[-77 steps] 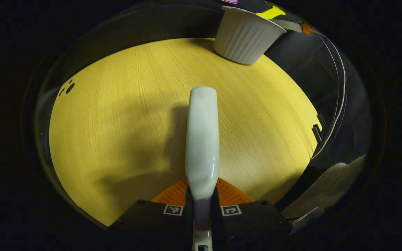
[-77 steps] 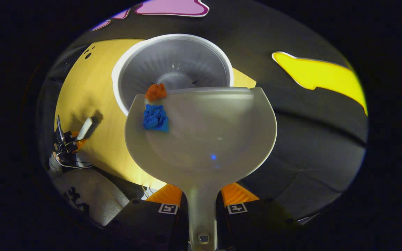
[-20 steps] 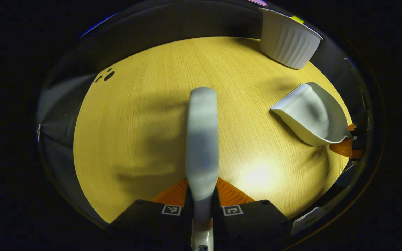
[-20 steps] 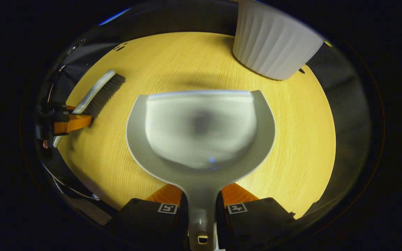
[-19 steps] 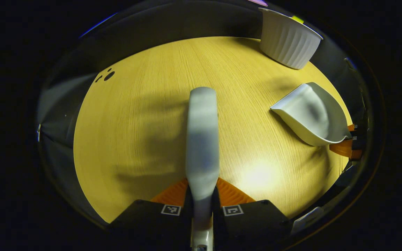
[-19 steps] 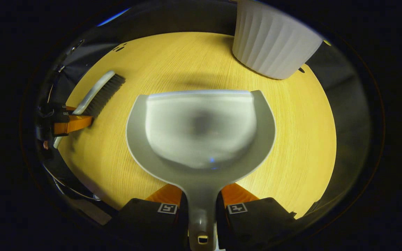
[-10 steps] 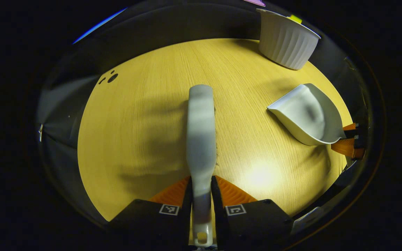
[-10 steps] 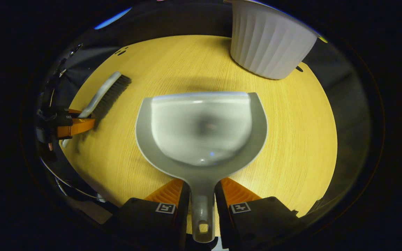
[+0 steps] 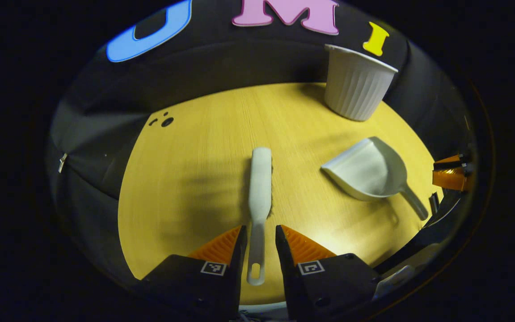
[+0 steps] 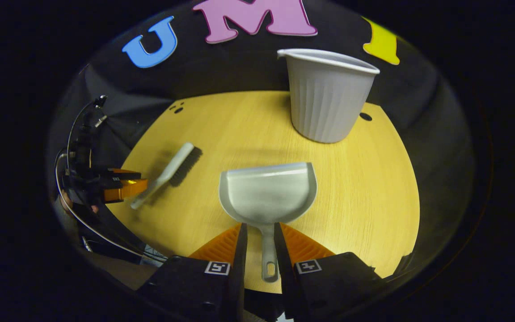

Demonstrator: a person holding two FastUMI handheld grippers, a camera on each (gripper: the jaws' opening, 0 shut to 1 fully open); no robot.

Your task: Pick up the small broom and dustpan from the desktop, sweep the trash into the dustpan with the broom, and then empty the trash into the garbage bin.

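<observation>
The small white broom [image 9: 259, 183] lies flat on the yellow round table [image 9: 195, 179], with its handle end between the fingers of my left gripper [image 9: 259, 231]. That gripper stands open, with a gap on each side of the handle. The white dustpan [image 10: 268, 192] rests on the table [image 10: 365, 179], mouth toward the ribbed white garbage bin [image 10: 329, 96]. Its handle lies between the parted fingers of my open right gripper [image 10: 259, 227]. The broom [image 10: 168, 174] and left gripper [image 10: 121, 185] appear at the left of the right gripper view. The dustpan [image 9: 367, 170] and bin [image 9: 356, 82] also show in the left gripper view.
The bin stands at the table's far right edge by the black cloth wall. Small dark holes [image 9: 166, 121] mark the table's far left. A cable [image 10: 67, 147] loops behind the left gripper. The right gripper [image 9: 452, 172] shows at the table's right rim.
Both grippers have opened and drawn back. The broom and dustpan now lie on the table. Earlier the dustpan held blue and orange scraps above the bin; it now shows none.
</observation>
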